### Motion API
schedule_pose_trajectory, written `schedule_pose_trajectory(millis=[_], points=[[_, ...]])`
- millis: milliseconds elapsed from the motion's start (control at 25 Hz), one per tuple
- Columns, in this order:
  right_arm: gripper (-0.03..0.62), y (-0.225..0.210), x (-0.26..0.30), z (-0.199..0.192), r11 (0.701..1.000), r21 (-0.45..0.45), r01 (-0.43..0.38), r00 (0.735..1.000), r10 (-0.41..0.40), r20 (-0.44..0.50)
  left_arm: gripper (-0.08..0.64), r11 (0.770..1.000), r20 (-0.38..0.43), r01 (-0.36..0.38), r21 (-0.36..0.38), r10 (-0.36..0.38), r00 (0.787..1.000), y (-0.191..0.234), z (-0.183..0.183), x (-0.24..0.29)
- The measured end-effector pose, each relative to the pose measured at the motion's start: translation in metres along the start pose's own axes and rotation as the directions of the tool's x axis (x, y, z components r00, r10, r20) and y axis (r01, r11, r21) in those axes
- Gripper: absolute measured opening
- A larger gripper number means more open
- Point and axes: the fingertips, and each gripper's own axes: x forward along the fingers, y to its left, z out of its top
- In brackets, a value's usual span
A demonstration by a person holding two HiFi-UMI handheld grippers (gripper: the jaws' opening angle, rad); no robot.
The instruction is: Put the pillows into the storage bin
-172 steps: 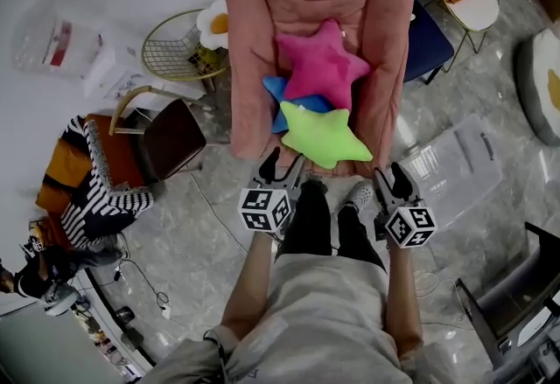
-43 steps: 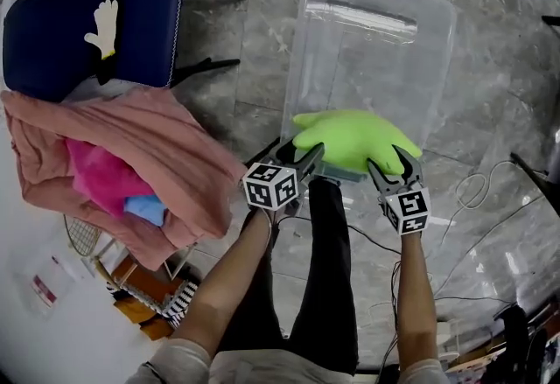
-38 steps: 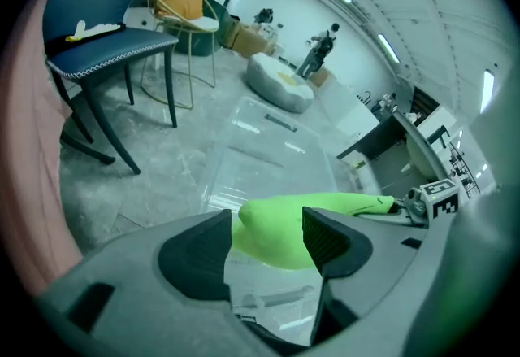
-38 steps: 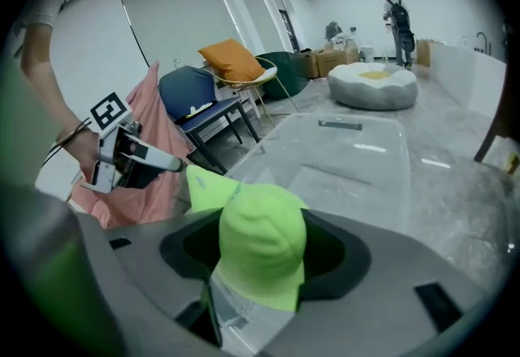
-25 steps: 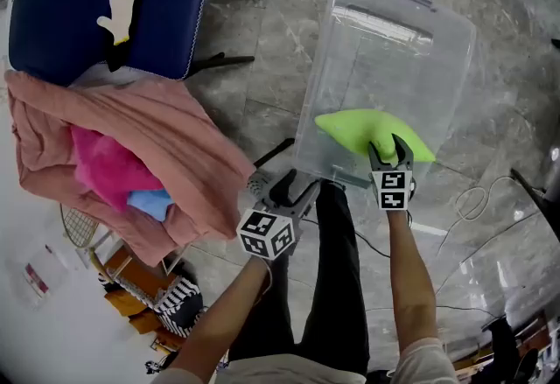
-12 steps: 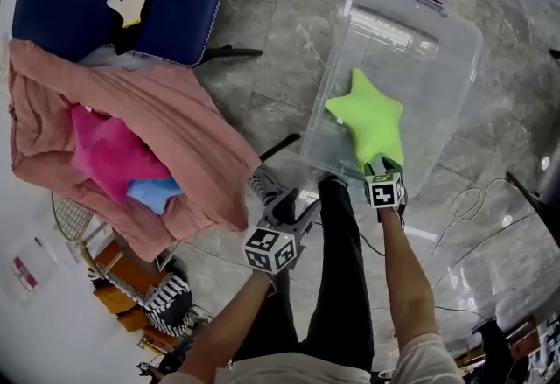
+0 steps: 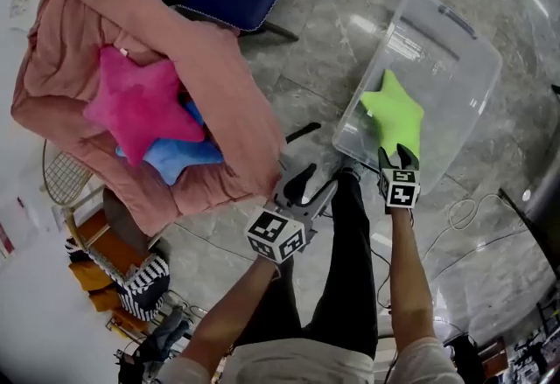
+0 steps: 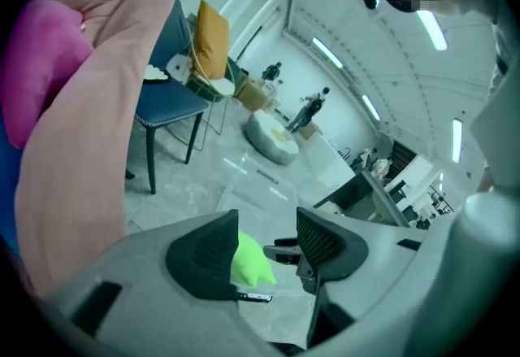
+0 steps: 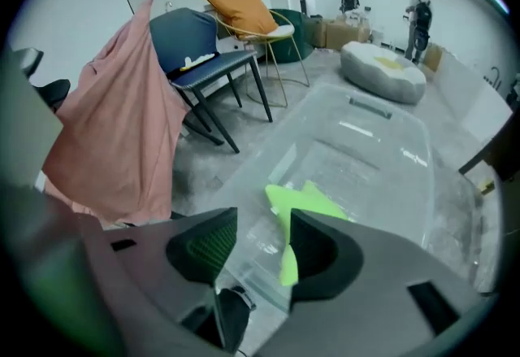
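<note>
We hold the right gripper (image 7: 398, 155) with its ribbed black jaws apart and nothing between them. Just ahead of its tips lies the lime-green star-shaped plush pillow (image 7: 394, 111), flat on the bottom of the clear plastic storage bin (image 7: 464, 50), with one soft point reaching back toward the jaws. In the right gripper view the pillow (image 9: 305, 201) shows through the bin's glossy see-through wall (image 9: 382, 128), just beyond the gap.

Our left gripper (image 7: 308, 183) is also spread wide and empty, low beside the right one and well short of the bin. Through its gap we see only the far green pillow (image 8: 250, 262). Off to this gripper's left sits the dusty-pink quilted fabric chair (image 7: 219, 67), and in its hollow rest the magenta star-shaped plush pillow (image 7: 140, 102) and, under it, the blue plush pillow (image 7: 184, 159). Grey marble-patterned floor (image 7: 297, 94) lies between the chair and the bin
</note>
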Motion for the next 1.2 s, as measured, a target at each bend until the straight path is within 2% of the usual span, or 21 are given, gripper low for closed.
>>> schedule_pose_trajectory(millis=[120, 240, 400, 520, 720, 800, 920, 1000, 1080, 1200], points=[[0.198, 0.044, -0.027, 0.045, 1.000, 0.001, -0.008, 0.996, 0.008, 0.092, 0.225, 1.000, 0.079, 0.020, 0.022, -0.022, 0.997, -0.010, 0.030, -0.032], [0.199, 0.093, -0.059, 0.092, 0.999, -0.040, -0.030, 0.983, 0.037, 0.181, 0.225, 1.000, 0.162, -0.007, 0.014, 0.004, 0.987, 0.003, 0.057, -0.070], [0.207, 0.172, -0.096, 0.136, 0.989, -0.124, -0.080, 0.958, 0.111, 0.264, 0.225, 0.996, 0.236, -0.086, -0.011, 0.086, 0.968, 0.054, 0.080, -0.131], [0.207, 0.232, -0.115, 0.153, 0.978, -0.160, -0.136, 0.934, 0.180, 0.308, 0.225, 0.983, 0.269, -0.184, -0.003, 0.178, 0.947, 0.107, 0.082, -0.180], [0.207, 0.329, -0.140, 0.165, 0.953, -0.235, -0.189, 0.904, 0.263, 0.338, 0.225, 0.927, 0.295, -0.372, -0.040, 0.367, 0.882, 0.201, 0.073, -0.265], [0.207, 0.366, -0.143, 0.171, 0.940, -0.255, -0.228, 0.886, 0.309, 0.346, 0.225, 0.895, 0.305, -0.444, -0.056, 0.438, 0.846, 0.237, 0.071, -0.295], [0.207, 0.425, -0.126, 0.166, 0.893, -0.277, -0.356, 0.843, 0.434, 0.317, 0.225, 0.830, 0.313, -0.553, -0.081, 0.548, 0.776, 0.287, 0.066, -0.336], [0.208, 0.458, -0.104, 0.161, 0.860, -0.312, -0.403, 0.830, 0.488, 0.271, 0.225, 0.801, 0.301, -0.593, -0.084, 0.587, 0.751, 0.310, 0.061, -0.353], [0.266, 0.480, -0.081, 0.164, 0.851, -0.353, -0.390, 0.837, 0.487, 0.249, 0.233, 0.793, 0.288, -0.606, -0.066, 0.596, 0.749, 0.327, 0.060, -0.362], [0.305, 0.500, -0.048, 0.177, 0.862, -0.372, -0.345, 0.856, 0.451, 0.251, 0.244, 0.814, 0.260, -0.580, -0.027, 0.566, 0.782, 0.346, 0.060, -0.363]])
